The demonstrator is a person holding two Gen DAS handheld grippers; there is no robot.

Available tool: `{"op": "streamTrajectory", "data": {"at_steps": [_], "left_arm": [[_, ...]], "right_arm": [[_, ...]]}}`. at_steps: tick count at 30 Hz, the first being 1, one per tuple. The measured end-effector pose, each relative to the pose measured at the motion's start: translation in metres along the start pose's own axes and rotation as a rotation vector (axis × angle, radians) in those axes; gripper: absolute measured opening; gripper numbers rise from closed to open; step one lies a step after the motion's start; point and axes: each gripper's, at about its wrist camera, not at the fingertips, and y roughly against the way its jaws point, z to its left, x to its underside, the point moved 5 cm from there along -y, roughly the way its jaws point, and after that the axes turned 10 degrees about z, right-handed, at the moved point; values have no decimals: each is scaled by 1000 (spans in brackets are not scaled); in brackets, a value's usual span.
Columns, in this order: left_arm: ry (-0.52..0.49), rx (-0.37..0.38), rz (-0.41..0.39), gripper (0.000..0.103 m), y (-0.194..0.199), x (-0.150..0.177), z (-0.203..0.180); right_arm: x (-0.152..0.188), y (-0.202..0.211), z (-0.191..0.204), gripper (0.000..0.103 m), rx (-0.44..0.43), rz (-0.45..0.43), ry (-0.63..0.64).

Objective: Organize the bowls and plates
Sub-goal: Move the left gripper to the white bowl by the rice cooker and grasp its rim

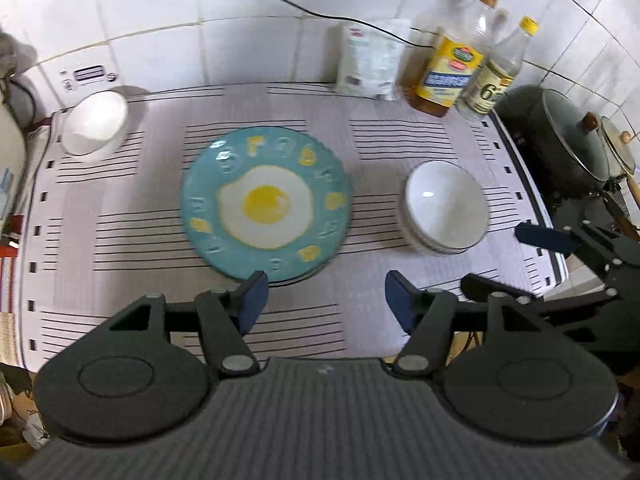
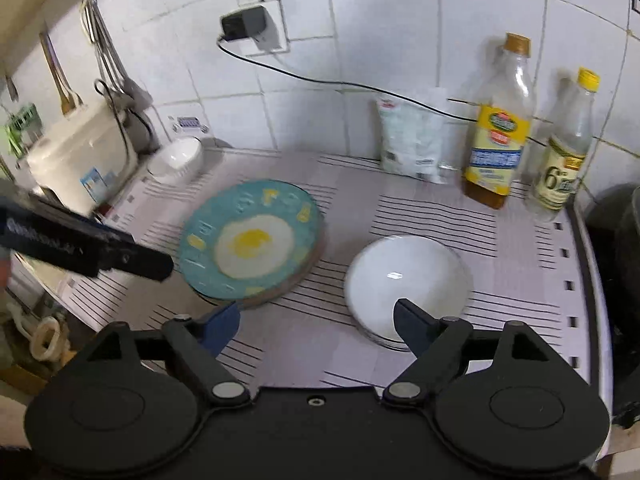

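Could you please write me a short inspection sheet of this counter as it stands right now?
Surface: striped mat covers the counter.
Job's things: blue fried-egg plate at centre, apparently atop another plate; white bowl to its right, seemingly stacked on others; second white bowl at the back-left corner.
Clutter: oil bottle, clear bottle, white bag along the wall.
Grippers: left gripper and right gripper both open, holding nothing.
Cables: black cable from the wall adapter runs behind the bottles.
Surroundings: white tiled wall; lidded pot to the right.
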Motion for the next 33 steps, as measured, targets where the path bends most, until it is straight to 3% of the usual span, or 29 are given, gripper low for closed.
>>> {"op": "streamTrajectory", "data": {"at_steps": [6,9,12,16,20,24,33], "left_arm": [[23,-13,-41,83,17,6,63],[40,-23,-73,85,22,2,96],[65,-44,-110,93,28,-5,132],[111,-74,-168,93,31,-18,189],[161,-106,-199,93,20,-33,242],[233,-98,-208,92,2,-50,290],[320,-64,-212,90,-44,-81,341]], "right_arm": [[-19,-11,50,95,23,-60,51],[-33,-23,78,95,33,-97,95],[-49,-34,103,95,11,-154,123],[-77,-59,129,95,-40,-201,90],[-105,-97,147,94,-122,-198,-3],[-128,-146,160,88,-150,-178,-84],[-180,-246,193,70,-154,-89,-111]]}}
